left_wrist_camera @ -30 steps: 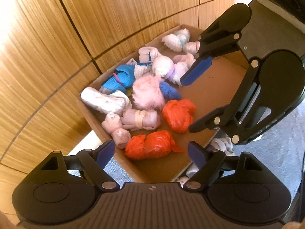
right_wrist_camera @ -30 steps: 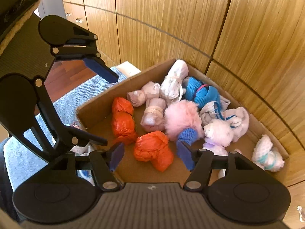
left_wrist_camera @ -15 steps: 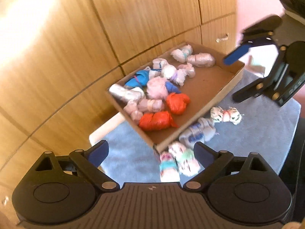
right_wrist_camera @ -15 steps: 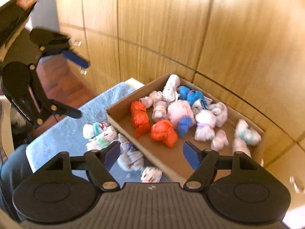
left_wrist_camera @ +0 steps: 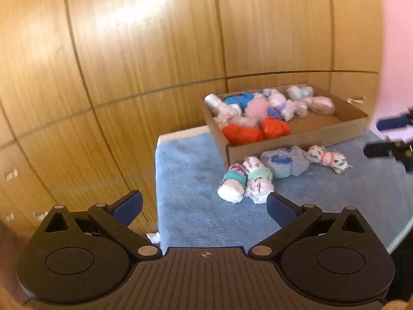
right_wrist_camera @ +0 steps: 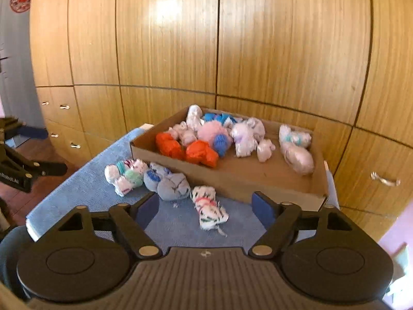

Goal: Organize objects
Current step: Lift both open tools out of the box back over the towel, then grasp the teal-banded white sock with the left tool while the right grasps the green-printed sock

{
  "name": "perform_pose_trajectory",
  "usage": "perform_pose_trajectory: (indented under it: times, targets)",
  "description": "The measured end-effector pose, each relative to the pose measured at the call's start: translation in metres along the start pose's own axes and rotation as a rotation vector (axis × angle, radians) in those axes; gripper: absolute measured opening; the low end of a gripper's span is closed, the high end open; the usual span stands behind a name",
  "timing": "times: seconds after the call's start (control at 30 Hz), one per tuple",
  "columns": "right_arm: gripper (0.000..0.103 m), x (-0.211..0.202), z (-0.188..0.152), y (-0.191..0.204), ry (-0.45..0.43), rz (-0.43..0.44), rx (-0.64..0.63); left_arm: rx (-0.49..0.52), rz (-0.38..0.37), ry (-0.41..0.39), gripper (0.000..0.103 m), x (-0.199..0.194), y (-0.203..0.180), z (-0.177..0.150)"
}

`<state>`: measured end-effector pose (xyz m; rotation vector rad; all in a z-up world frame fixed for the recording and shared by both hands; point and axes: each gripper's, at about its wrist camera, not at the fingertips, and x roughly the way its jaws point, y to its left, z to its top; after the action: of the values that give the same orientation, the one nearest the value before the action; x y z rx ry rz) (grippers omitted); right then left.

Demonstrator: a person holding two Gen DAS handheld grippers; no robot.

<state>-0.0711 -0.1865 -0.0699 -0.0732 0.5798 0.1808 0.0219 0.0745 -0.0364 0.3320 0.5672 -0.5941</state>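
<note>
A cardboard box [left_wrist_camera: 296, 139] [right_wrist_camera: 232, 180] sits on a blue blanket [left_wrist_camera: 193, 175] [right_wrist_camera: 90, 188]. It holds several rolled sock bundles, among them orange ones [left_wrist_camera: 242, 134] [right_wrist_camera: 170, 146] and a fluffy pink one [left_wrist_camera: 255, 108] [right_wrist_camera: 214, 131]. In front of the box lie a teal-banded white bundle [left_wrist_camera: 232, 183] [right_wrist_camera: 121, 175], a grey-blue bundle [left_wrist_camera: 284, 162] [right_wrist_camera: 170, 183] and a pink-banded patterned bundle [left_wrist_camera: 327, 156] [right_wrist_camera: 209, 206]. My left gripper [left_wrist_camera: 204, 205] [right_wrist_camera: 25, 152] is back from them, its jaws opening and empty. My right gripper [right_wrist_camera: 205, 205] [left_wrist_camera: 392, 137] is open and empty, just short of the patterned bundle.
Wooden wardrobe panels [left_wrist_camera: 129, 51] stand close behind the box, with drawers and metal handles [right_wrist_camera: 384, 179] low down. The blanket's left edge [left_wrist_camera: 157, 180] drops off beside the wardrobe. Wooden floor [right_wrist_camera: 51, 180] shows to the left in the right wrist view.
Both grippers have pulled back from over the box, which now looks smaller and farther. The bundles on the blanket have come into view. Both pairs of jaws stand wider.
</note>
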Motion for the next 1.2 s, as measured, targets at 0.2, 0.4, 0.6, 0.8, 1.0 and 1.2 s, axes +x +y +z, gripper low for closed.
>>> perform_pose_trajectory:
  times: [0.2, 0.4, 0.6, 0.8, 1.0, 1.2]
  targets:
    - [0.066, 0.019, -0.017, 0.002, 0.025, -0.029, 0.058, -0.074, 0.018, 0.027, 0.102, 0.038, 0.005, -0.008]
    - [0.056, 0.041, -0.018, -0.006, 0.074, -0.03, 0.073, -0.077, -0.001, 0.045, 0.095, 0.06, 0.013, -0.014]
    - [0.053, 0.056, -0.016, -0.005, 0.109, -0.014, 0.049, -0.028, -0.035, 0.051, 0.09, 0.072, 0.012, -0.012]
    - [0.049, 0.073, -0.014, -0.006, 0.139, -0.004, 0.044, 0.061, -0.071, 0.047, 0.092, 0.078, 0.0, -0.007]
    - [0.033, 0.063, -0.016, -0.015, 0.121, 0.005, 0.062, 0.103, -0.094, 0.065, 0.089, 0.084, -0.01, -0.005]
    - [0.033, 0.019, -0.029, -0.027, 0.085, -0.015, 0.075, 0.106, -0.098, 0.078, 0.089, 0.095, -0.018, 0.0]
